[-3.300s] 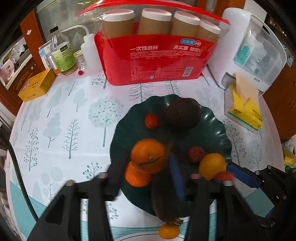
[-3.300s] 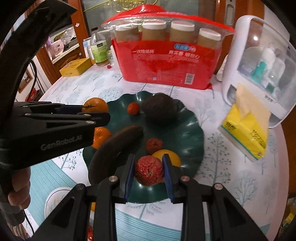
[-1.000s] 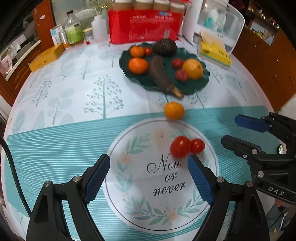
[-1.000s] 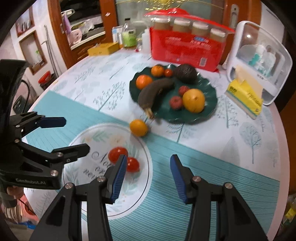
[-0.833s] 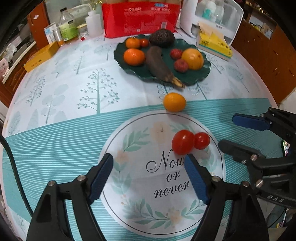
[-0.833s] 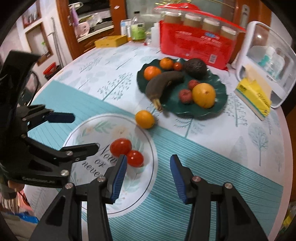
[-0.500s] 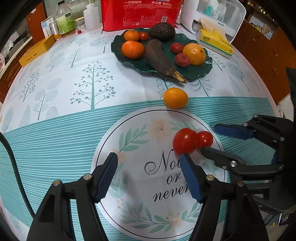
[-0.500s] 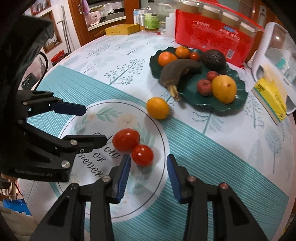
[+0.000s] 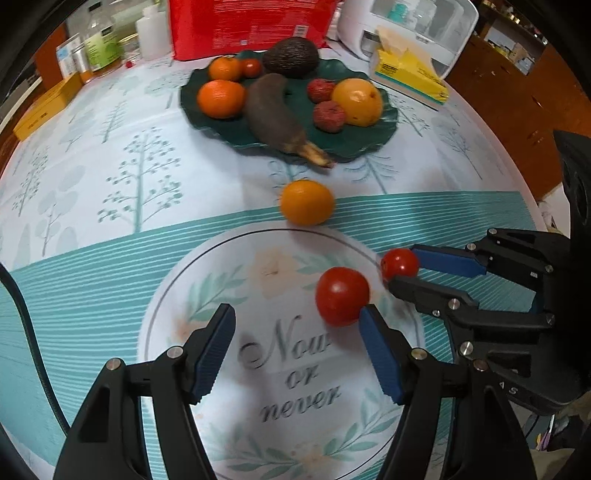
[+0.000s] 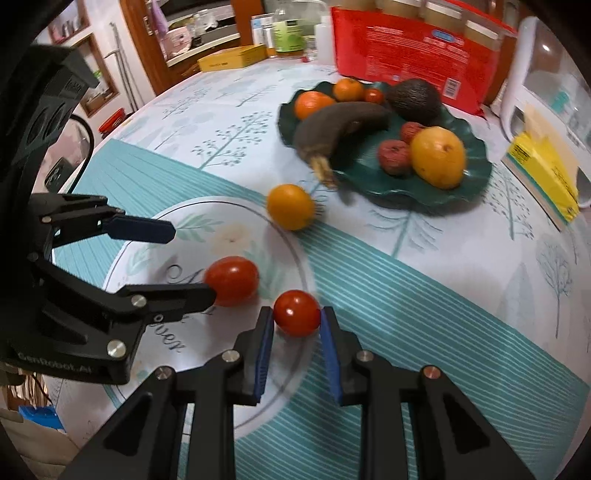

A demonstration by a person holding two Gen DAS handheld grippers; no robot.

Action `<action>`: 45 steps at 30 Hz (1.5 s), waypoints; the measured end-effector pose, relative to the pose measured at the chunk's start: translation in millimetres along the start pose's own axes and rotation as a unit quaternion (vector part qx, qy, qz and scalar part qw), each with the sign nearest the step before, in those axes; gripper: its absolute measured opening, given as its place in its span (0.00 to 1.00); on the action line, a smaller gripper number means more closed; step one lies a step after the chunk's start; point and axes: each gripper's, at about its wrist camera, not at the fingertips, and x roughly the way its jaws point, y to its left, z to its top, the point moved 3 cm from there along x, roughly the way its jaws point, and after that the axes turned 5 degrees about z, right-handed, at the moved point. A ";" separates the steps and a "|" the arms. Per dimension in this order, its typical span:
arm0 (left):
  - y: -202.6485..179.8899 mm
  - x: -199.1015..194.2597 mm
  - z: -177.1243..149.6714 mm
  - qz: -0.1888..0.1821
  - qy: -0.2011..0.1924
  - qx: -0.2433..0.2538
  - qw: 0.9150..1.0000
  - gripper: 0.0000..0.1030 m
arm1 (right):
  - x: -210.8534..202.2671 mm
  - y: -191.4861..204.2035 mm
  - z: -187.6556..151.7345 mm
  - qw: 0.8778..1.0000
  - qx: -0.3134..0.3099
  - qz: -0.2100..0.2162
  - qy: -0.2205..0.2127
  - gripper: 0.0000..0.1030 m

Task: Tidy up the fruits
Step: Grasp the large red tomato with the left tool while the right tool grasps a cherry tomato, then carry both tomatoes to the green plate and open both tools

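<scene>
A dark green plate (image 9: 384, 122) (image 10: 476, 177) holds oranges, a dark banana (image 9: 273, 114), an avocado, lychees and a small tomato. On the tablecloth lie an orange (image 9: 306, 202) (image 10: 290, 206), a large tomato (image 9: 341, 291) (image 10: 231, 276) and a small tomato (image 9: 400, 263) (image 10: 296, 313). My left gripper (image 9: 297, 334) is open, with the large tomato at its right fingertip. My right gripper (image 10: 296, 326) has closed around the small tomato, its pads at both sides of it.
A red pack of paper cups (image 9: 251, 22), a white dispenser (image 9: 417, 22), a yellow tissue box (image 9: 410, 70), bottles (image 9: 99, 40) and a yellow box (image 9: 44, 107) stand at the table's far side. The table edge runs close on the right.
Both grippers have moved forward and down to the two tomatoes. My right gripper has narrowed around the small tomato. The left gripper stays open beside the large tomato.
</scene>
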 end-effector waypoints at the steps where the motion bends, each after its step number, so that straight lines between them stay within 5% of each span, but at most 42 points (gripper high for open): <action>1: -3.3 1.0 1.1 -0.001 0.001 0.003 1.000 0.66 | -1.3 -3.3 -0.4 1.000 0.005 -0.002 -0.001 0.25; 14: -42.8 20.0 16.8 -0.020 0.013 0.028 0.999 0.31 | -14.3 -33.7 -4.7 0.999 0.045 -0.019 -0.008 0.25; 27: 5.4 -1.4 -12.0 -0.062 0.014 -0.071 0.995 0.28 | -34.0 -26.8 -3.8 0.997 0.071 -0.023 -0.030 0.25; 36: 22.2 -64.4 -7.2 -0.031 -0.036 -0.051 0.998 0.28 | -70.0 -5.6 -3.3 0.995 0.079 -0.026 -0.057 0.24; 45: 43.0 -185.8 71.4 0.060 -0.121 0.003 0.991 0.28 | -169.1 -0.5 70.9 0.988 0.072 -0.063 -0.121 0.24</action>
